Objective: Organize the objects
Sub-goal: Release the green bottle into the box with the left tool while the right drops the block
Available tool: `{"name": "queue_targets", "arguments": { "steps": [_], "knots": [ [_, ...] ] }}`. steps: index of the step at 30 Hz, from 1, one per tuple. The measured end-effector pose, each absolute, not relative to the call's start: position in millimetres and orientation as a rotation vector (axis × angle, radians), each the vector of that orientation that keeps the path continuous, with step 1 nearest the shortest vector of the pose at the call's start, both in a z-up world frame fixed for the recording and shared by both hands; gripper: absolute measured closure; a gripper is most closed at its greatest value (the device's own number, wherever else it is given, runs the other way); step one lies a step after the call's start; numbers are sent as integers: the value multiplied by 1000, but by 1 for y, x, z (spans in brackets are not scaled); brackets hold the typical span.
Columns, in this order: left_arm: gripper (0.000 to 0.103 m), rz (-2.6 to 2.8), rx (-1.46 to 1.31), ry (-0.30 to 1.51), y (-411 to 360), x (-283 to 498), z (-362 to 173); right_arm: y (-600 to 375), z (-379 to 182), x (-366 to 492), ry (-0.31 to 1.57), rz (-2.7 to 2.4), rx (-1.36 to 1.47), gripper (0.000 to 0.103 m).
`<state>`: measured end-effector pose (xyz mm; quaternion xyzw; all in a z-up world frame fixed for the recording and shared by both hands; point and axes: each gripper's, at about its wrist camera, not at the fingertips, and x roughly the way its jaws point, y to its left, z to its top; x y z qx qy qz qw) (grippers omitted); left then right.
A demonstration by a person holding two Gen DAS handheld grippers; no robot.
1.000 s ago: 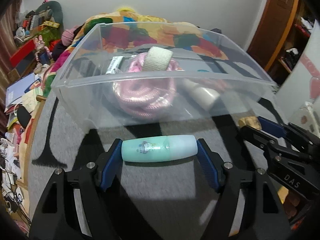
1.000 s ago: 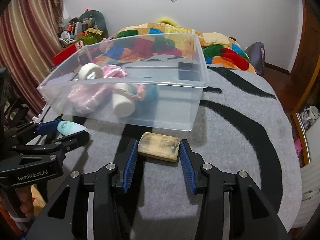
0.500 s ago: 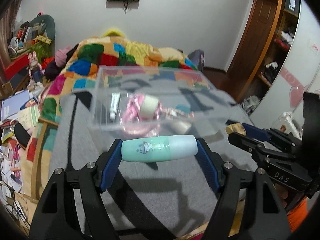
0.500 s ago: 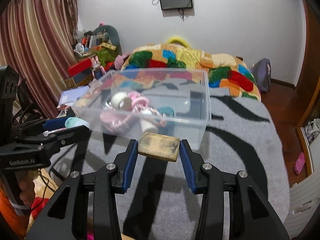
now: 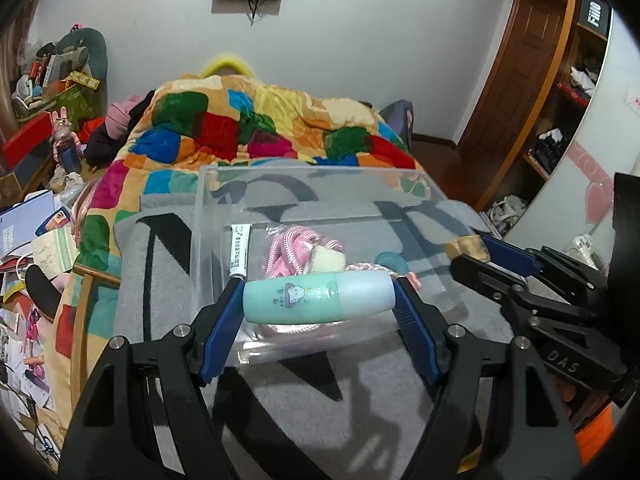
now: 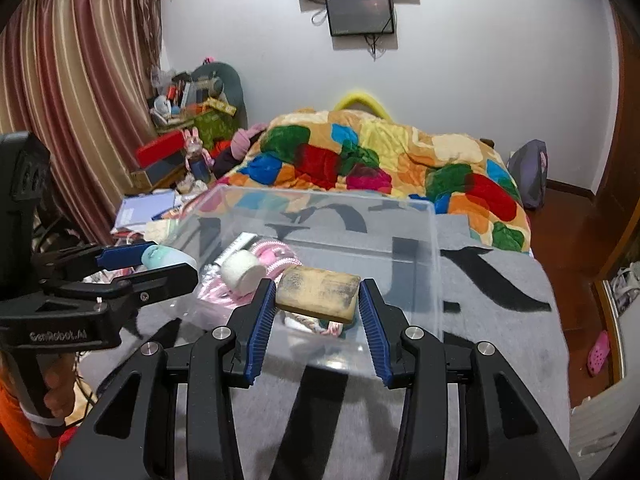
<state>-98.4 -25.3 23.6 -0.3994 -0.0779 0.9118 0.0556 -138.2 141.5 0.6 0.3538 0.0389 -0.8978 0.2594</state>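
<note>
A small bottle, mint green with a paler frosted cap end and a little cartoon cloud printed on its side, lies crosswise between the blue-padded fingers of the left gripper, which are closed on its two ends. It is held in the air above the near edge of a clear plastic bin. In the right wrist view the same bottle shows only as a rounded end poking out of the left gripper.

The right gripper clamps a flat tan block, scuffed with dark smudges on its top face, rounded at the corners. It too hangs over the bin's near side. From the left wrist view only a corner of the block is visible in the right gripper.

Inside the bin lie a coil of pink braided cord, a white roll, a thin white tube with printed text, and something teal that is too hidden to identify.

The bin rests on a grey blanket with black stripes. Beyond it sits a heap of patchwork quilt in bright colours.
</note>
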Motion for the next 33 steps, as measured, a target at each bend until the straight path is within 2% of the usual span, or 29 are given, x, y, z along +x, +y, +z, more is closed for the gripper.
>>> {"name": "queue_targets", "arguments": {
  "steps": [7, 17, 20, 27, 30, 33],
  "knots": [
    [30, 2704, -1288, -256, -26, -114, 4, 131, -26, -157, 118, -2396, 1042, 64],
    [28, 2717, -1223, -240, -22, -104, 17, 134, -13, -149, 107, -2363, 1019, 62],
    [28, 2738, -1161, -225, -22, -93, 27, 139, -1, -138, 99, -2376, 970, 53],
    [14, 2833, -991, -163, -22, -58, 41, 152, 16, -106, 122, -2434, 861, 30],
    [12, 2847, -955, -161, -21, -46, 40, 158, 17, -93, 124, -2452, 838, 21],
    [11, 2857, -936, -154, -20, -37, 37, 164, 16, -83, 118, -2460, 836, 21]
  ]
}}
